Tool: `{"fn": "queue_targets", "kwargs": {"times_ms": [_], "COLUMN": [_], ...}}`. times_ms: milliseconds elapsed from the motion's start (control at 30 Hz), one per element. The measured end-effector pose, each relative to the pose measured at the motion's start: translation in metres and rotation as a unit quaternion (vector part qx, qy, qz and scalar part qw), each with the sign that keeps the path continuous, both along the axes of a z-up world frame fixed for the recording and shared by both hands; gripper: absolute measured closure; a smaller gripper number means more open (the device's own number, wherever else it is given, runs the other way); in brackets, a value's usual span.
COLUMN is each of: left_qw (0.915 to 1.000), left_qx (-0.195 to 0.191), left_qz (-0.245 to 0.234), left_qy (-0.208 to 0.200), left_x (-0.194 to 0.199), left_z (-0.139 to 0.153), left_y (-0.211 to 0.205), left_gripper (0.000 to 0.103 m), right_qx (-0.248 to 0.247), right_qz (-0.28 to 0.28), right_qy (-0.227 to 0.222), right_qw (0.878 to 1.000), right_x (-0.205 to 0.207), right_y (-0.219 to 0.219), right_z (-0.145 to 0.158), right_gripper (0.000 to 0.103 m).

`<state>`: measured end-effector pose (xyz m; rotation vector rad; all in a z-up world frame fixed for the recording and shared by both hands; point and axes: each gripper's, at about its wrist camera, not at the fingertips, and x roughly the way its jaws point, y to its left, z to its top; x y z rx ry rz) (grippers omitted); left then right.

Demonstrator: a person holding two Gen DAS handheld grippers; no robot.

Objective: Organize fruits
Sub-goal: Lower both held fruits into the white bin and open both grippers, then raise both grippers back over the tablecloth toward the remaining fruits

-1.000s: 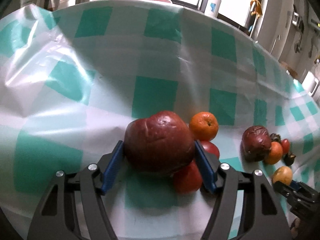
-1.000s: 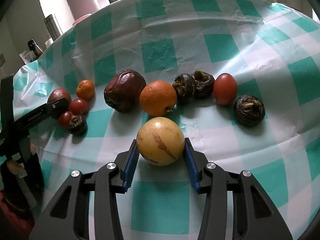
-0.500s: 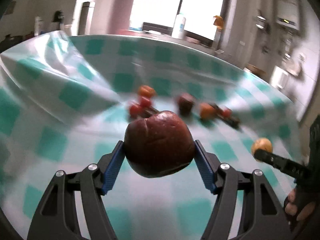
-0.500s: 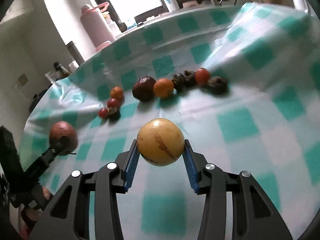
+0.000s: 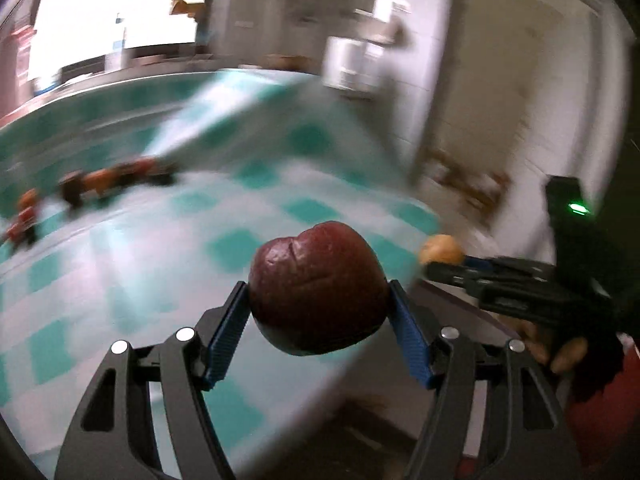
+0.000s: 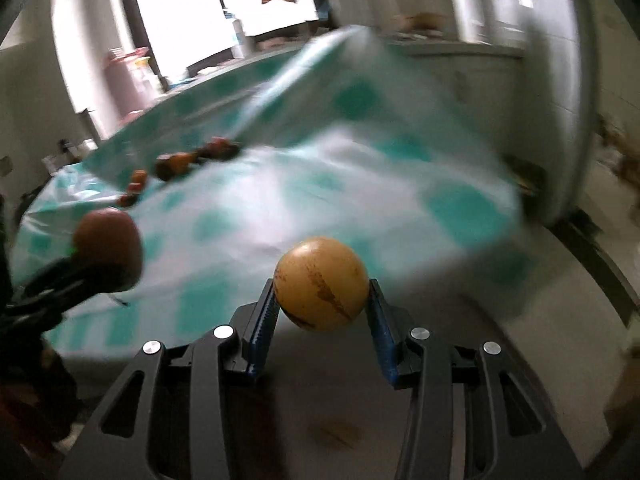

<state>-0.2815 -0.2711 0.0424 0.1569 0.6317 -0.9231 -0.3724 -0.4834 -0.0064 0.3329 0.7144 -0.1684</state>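
Note:
My left gripper [image 5: 318,304] is shut on a large dark red wrinkled fruit [image 5: 318,286] and holds it in the air over the table's near edge. My right gripper [image 6: 322,300] is shut on a round yellow fruit [image 6: 322,282] with brown streaks, also in the air past the table edge. Each gripper shows in the other's view: the yellow fruit [image 5: 442,249] at the right, the dark red fruit [image 6: 108,242] at the left. A row of several small fruits [image 5: 108,182] lies far back on the table; it also shows in the right wrist view [image 6: 180,162]. Both views are motion-blurred.
The table wears a teal-and-white checked plastic cloth [image 5: 168,232], its far corner folded up [image 6: 344,80]. Grey floor [image 6: 540,304] lies below and to the right of the table edge. Bottles and a window stand behind the table [image 6: 240,40].
Both grippers have pulled back and up from the fruit row with their fruits, and have swung to the right, so the table edge and the floor now show.

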Motion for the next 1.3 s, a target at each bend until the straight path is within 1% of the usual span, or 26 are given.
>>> {"fn": "queue_targets", "kwargs": {"times_ms": [33, 67, 100, 133, 167, 200, 267, 300, 400, 467, 500, 533, 567, 633, 733, 800, 900, 967, 1000, 1033, 1100, 1133, 1233, 1300], "left_qw": [0.9993, 0.998, 0.9953, 0.9927, 0.9896, 0.9843, 0.9769, 0.973, 0.9587, 0.9507, 0.9446, 0.9404, 0.936, 0.9279, 0.9186, 0.9143, 0.9102, 0.9091, 0.9088, 0.9113, 0.9162, 0.9183, 0.9209, 0.9219], "left_qx": [0.011, 0.022, 0.04, 0.054, 0.069, 0.09, 0.123, 0.141, 0.2, 0.234, 0.256, 0.27, 0.284, 0.312, 0.335, 0.345, 0.354, 0.356, 0.357, 0.351, 0.335, 0.329, 0.318, 0.315], "left_qz": [-0.035, -0.059, -0.088, -0.108, -0.126, -0.15, -0.173, -0.181, -0.193, -0.19, -0.189, -0.189, -0.188, -0.187, -0.195, -0.199, -0.205, -0.207, -0.207, -0.209, -0.218, -0.22, -0.225, -0.224], "left_qy": [0.001, 0.002, 0.002, 0.005, 0.01, 0.018, 0.024, 0.027, 0.06, 0.073, 0.08, 0.084, 0.088, 0.083, 0.076, 0.071, 0.064, 0.062, 0.06, 0.051, 0.026, 0.013, -0.012, -0.022], "left_x": [-0.013, -0.023, -0.035, -0.044, -0.05, -0.059, -0.068, -0.071, -0.071, -0.065, -0.063, -0.062, -0.059, -0.056, -0.058, -0.061, -0.07, -0.072, -0.074, -0.076, -0.084, -0.087, -0.092, -0.098], "left_z": [-0.004, -0.009, -0.016, -0.023, -0.03, -0.044, -0.065, -0.078, -0.123, -0.147, -0.161, -0.17, -0.179, -0.194, -0.206, -0.212, -0.216, -0.219, -0.219, -0.217, -0.208, -0.204, -0.195, -0.192], "left_y": [-0.018, -0.032, -0.051, -0.065, -0.077, -0.095, -0.116, -0.125, -0.154, -0.165, -0.171, -0.175, -0.179, -0.188, -0.195, -0.198, -0.202, -0.203, -0.203, -0.202, -0.203, -0.202, -0.202, -0.197], "left_gripper": [0.034, 0.034, 0.034, 0.034, 0.034, 0.034, 0.034, 0.034, 0.034, 0.034, 0.034, 0.034, 0.034, 0.034, 0.034, 0.034, 0.033, 0.033, 0.033, 0.033, 0.024, 0.022, 0.019, 0.019], "right_qx": [0.003, 0.006, 0.009, 0.008, 0.008, 0.008, 0.006, 0.005, -0.004, -0.023, -0.03, -0.029, -0.024, -0.022, -0.02, -0.02, -0.017, -0.018, -0.017, -0.014, -0.009, -0.011, -0.017, -0.021], "right_qz": [-0.012, -0.024, -0.044, -0.054, -0.064, -0.076, -0.087, -0.09, -0.094, -0.091, -0.085, -0.082, -0.078, -0.078, -0.08, -0.082, -0.082, -0.086, -0.088, -0.089, -0.092, -0.094, -0.1, -0.106], "right_qy": [0.01, 0.021, 0.042, 0.058, 0.078, 0.105, 0.147, 0.163, 0.207, 0.232, 0.252, 0.26, 0.271, 0.279, 0.283, 0.288, 0.293, 0.287, 0.283, 0.28, 0.275, 0.275, 0.274, 0.269], "right_qw": [1.0, 0.999, 0.998, 0.997, 0.995, 0.992, 0.985, 0.982, 0.974, 0.968, 0.964, 0.962, 0.959, 0.957, 0.955, 0.954, 0.952, 0.954, 0.955, 0.956, 0.957, 0.957, 0.956, 0.957], "right_x": [-0.007, -0.014, -0.023, -0.027, -0.03, -0.032, -0.034, -0.032, -0.026, -0.023, -0.02, -0.019, -0.017, -0.021, -0.021, -0.02, -0.022, -0.023, -0.023, -0.024, -0.026, -0.026, -0.029, -0.032], "right_y": [-0.008, -0.016, -0.027, -0.031, -0.037, -0.043, -0.05, -0.05, -0.052, -0.05, -0.049, -0.049, -0.049, -0.05, -0.051, -0.052, -0.054, -0.054, -0.056, -0.057, -0.059, -0.06, -0.063, -0.064], "right_z": [-0.009, -0.019, -0.036, -0.046, -0.059, -0.075, -0.102, -0.111, -0.137, -0.148, -0.157, -0.161, -0.168, -0.172, -0.174, -0.175, -0.176, -0.173, -0.17, -0.17, -0.167, -0.165, -0.161, -0.152], "right_gripper": [0.059, 0.059, 0.059, 0.059, 0.059, 0.059, 0.059, 0.059, 0.059, 0.059, 0.059, 0.059, 0.059, 0.059, 0.059, 0.058, 0.057, 0.052, 0.046, 0.042, 0.039, 0.038, 0.035, 0.032]}}
